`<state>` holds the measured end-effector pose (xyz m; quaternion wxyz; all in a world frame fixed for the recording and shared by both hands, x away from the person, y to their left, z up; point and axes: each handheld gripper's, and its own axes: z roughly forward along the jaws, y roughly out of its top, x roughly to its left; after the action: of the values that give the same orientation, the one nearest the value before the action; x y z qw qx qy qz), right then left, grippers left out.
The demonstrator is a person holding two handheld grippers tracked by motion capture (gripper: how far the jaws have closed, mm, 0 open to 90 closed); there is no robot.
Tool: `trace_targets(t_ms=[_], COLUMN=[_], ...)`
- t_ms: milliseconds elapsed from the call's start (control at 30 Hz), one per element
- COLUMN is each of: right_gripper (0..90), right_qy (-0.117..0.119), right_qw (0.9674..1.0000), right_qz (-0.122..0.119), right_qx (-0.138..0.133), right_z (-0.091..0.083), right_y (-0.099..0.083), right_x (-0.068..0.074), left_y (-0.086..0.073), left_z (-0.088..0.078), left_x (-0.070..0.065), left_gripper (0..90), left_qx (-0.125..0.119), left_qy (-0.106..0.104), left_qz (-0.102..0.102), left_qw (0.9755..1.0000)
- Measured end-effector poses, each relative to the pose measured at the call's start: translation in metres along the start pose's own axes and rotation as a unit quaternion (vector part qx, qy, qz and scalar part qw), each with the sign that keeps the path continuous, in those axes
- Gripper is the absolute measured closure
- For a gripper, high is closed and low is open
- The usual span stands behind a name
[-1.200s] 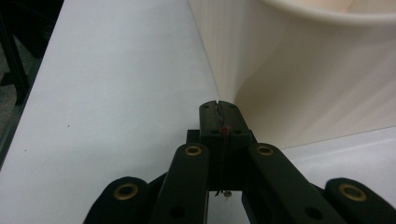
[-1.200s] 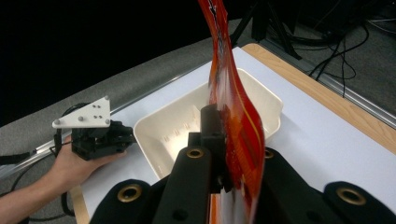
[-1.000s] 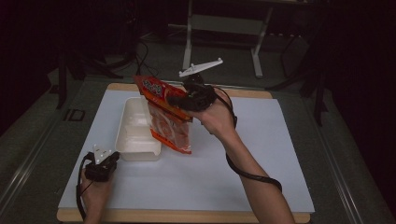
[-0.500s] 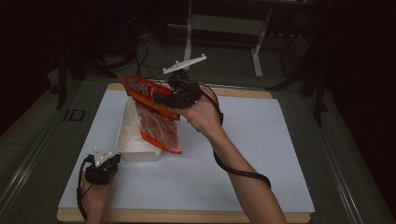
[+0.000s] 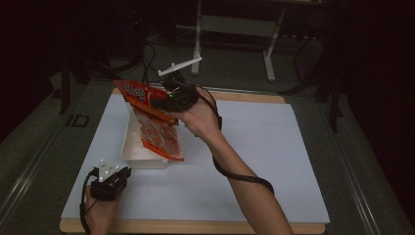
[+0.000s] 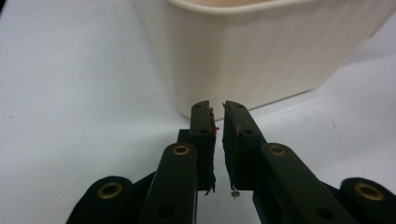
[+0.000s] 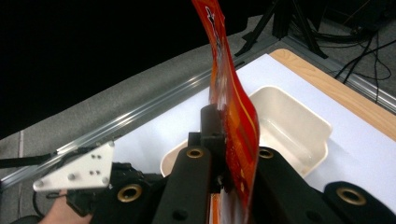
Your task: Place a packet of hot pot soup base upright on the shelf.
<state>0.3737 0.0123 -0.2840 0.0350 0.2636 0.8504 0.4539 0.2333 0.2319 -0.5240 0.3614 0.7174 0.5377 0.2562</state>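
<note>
A red-orange snack bag (image 5: 157,131) hangs tilted over a cream plastic tray (image 5: 131,152) on the white board. My right gripper (image 5: 166,99) is shut on the bag's upper part; in the right gripper view the bag (image 7: 223,65) stands pinched between the jaws of the right gripper (image 7: 229,123), above the tray (image 7: 299,123). My left gripper (image 5: 122,172) rests low at the tray's near corner. In the left gripper view the left gripper (image 6: 218,116) has a narrow gap with nothing in it; its jaws have just been opening. The tray's wall (image 6: 257,56) stands right ahead of it.
The white board (image 5: 279,147) lies on a wooden tabletop (image 5: 195,227) and is bare to the right of the tray. A metal stand (image 5: 235,29) and cables sit beyond the far edge. The right gripper view shows the left gripper's grey plate (image 7: 77,172).
My right hand has carried the bag leftward, so it now hangs over the tray. The left hand has stayed by the tray's near corner.
</note>
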Motion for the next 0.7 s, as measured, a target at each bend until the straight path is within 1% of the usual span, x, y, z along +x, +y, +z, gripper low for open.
trace_targets(t_ms=[267, 367, 467, 500, 600, 700], right_gripper=[90.0, 90.0, 90.0, 90.0, 90.0, 90.0], right_qy=[0.000, 0.000, -0.006, -0.009, -0.007, -0.004], right_qw=[1.0000, 1.0000, 1.0000, 0.9999, 0.9993, 0.9986], right_qz=[0.005, 0.006, 0.004, 0.006, 0.028, 0.040], right_qx=[0.003, 0.001, -0.003, -0.008, -0.024, -0.035], right_z=[0.018, 0.026, 0.033, 0.035, 0.040, 0.045], right_y=[0.004, 0.006, 0.006, 0.006, 0.001, -0.005], right_x=[0.005, 0.007, 0.010, 0.011, 0.009, 0.006], left_y=[0.001, 0.002, 0.002, 0.002, 0.002, 0.002], left_z=[0.002, 0.004, 0.005, 0.005, 0.005, 0.006], left_x=[-0.003, -0.004, -0.006, -0.006, -0.006, -0.006], left_gripper=[82.2, 82.2, 82.2, 82.2, 82.2, 82.3], left_qx=[-0.003, 0.000, 0.000, 0.000, 0.000, 0.000], left_qy=[-0.012, -0.015, -0.015, -0.016, -0.016, -0.015], left_qz=[0.011, 0.016, 0.019, 0.020, 0.023, 0.023], left_qw=[0.9999, 0.9998, 0.9997, 0.9997, 0.9996, 0.9996])
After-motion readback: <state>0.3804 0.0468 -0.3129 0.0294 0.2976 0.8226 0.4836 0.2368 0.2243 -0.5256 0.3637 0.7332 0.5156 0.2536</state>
